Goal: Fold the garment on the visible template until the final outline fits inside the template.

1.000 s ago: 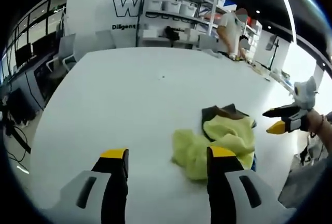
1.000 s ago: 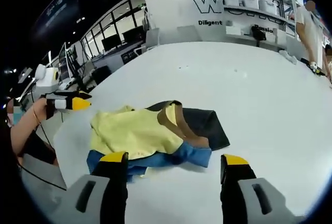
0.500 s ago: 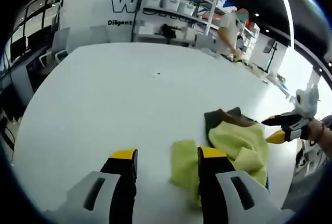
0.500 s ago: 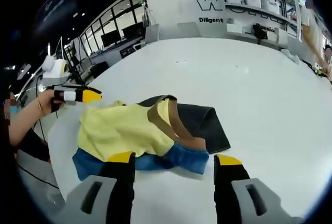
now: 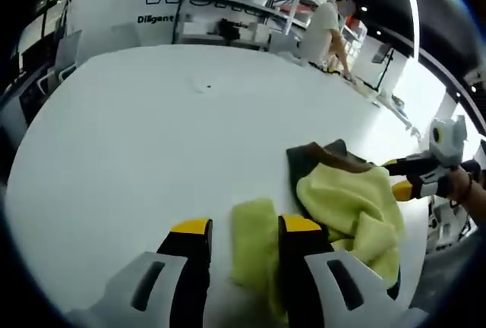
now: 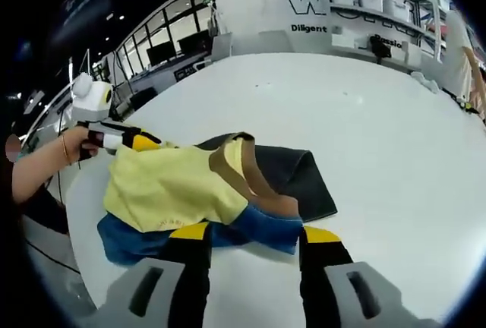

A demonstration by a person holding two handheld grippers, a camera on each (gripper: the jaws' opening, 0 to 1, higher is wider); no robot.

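I see a broad white bench (image 5: 137, 138) running off toward a far wall with shelves (image 5: 228, 1) and large lettering. A person (image 5: 325, 28) stands at its far right edge.

The garment (image 6: 205, 187) lies crumpled on the near part of the bench: a yellow piece on top, a blue layer under it at the near side, a dark grey panel spreading to the right, and a brown band across the middle. I cannot make out any template outline under it.

My left tool (image 5: 237, 229) has its jaws narrowed either side of a yellow flap (image 5: 252, 244) of the garment; whether they pinch it I cannot tell.

My right tool (image 6: 254, 232) sits at the near blue edge, jaws narrowed; I cannot tell if cloth is caught between them.
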